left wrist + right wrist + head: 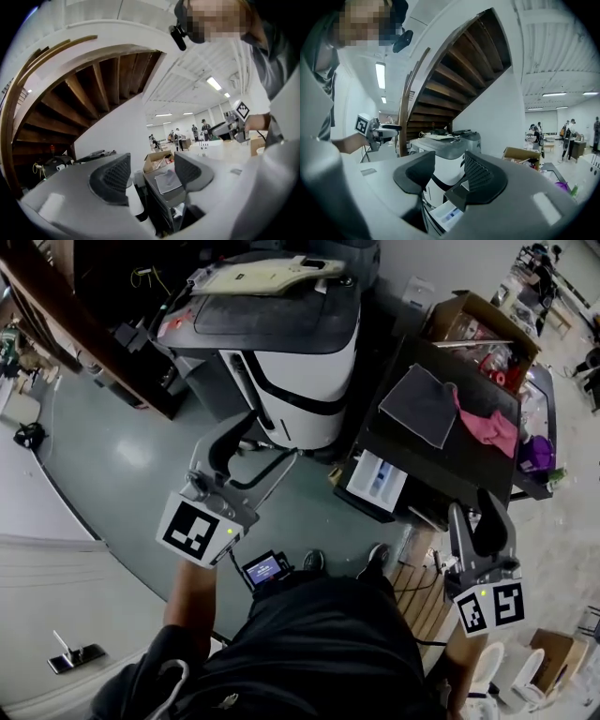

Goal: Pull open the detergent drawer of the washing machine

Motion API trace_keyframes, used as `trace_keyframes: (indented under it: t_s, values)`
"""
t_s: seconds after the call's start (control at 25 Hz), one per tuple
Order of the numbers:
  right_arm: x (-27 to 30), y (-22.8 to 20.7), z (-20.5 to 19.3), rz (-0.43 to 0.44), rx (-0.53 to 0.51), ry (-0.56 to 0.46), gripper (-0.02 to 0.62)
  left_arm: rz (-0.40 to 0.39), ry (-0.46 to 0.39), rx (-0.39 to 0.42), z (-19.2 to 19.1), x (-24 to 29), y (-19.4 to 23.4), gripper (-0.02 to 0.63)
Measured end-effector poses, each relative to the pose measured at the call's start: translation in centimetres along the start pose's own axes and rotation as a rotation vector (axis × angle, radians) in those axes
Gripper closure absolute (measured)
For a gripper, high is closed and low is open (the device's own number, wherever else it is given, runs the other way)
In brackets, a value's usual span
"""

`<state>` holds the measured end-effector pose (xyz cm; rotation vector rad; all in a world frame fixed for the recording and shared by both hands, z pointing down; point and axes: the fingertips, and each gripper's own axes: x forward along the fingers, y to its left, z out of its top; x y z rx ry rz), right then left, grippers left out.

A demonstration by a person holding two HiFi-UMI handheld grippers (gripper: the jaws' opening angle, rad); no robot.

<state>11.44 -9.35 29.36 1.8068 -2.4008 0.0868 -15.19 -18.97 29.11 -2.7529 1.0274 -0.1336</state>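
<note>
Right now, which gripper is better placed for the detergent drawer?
Right, probably. The right gripper, open, is nearer the detergent drawer, seen just below its jaws; the left gripper is farther off.

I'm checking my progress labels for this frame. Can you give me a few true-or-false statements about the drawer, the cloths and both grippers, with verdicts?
1. The white plastic detergent drawer stands pulled out of the dark washing machine. True.
2. The right gripper is shut on the drawer. False: its fingers are apart, on nothing.
3. A pink cloth lies beside a grey cloth on the machine's top. True.
4. The left gripper holds the grey cloth. False: it is open and empty.
</note>
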Motion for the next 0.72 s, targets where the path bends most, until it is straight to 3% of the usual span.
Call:
trace_keyframes:
  t_s: [0.72]
  values:
    - [-1.1, -0.5, 0.0, -0.061, 0.027, -0.008, 0.4, -0.09, 0.03, -0.064, -0.5, 1.0, -2.4, 0.268]
